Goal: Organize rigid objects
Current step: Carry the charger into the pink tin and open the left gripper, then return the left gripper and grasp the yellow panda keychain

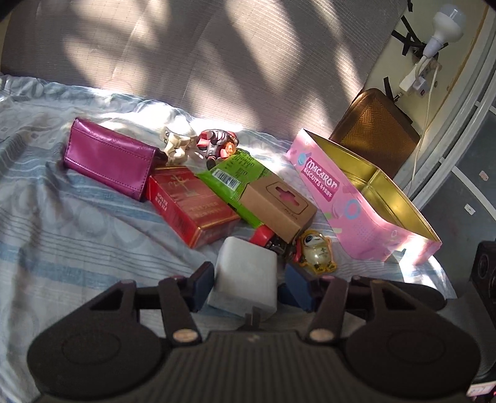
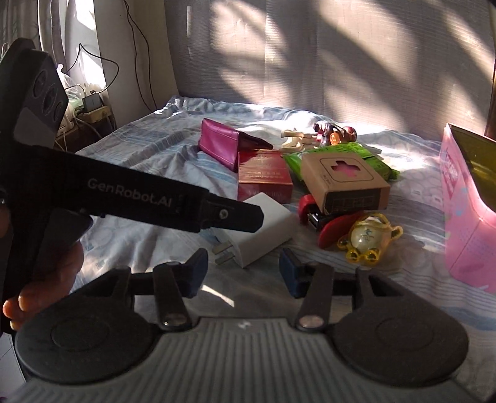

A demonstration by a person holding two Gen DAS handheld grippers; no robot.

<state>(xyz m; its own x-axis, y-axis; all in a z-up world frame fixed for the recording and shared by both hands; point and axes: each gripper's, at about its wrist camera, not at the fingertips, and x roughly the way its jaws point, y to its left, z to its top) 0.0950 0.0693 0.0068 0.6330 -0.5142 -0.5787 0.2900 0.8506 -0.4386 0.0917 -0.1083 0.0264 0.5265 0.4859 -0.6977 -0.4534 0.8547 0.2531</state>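
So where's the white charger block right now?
In the left wrist view, the white charger block sits between the left hand-held gripper fingers, just before the red box.

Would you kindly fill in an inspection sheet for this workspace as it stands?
Surface: wrinkled blue-and-white bedsheet, sunlit.
Job's things: white cube-shaped plug charger; open pink Macaron biscuit tin, nothing seen inside.
Clutter: magenta leather wallet, red box, brown cardboard box on a green packet, yellow panda charm, red stapler, toy figures.
Grippers: left gripper straddles the charger, contact unclear; right gripper open, empty.
Cables: white cord down the wall.
Surroundings: bulb, grey headboard.
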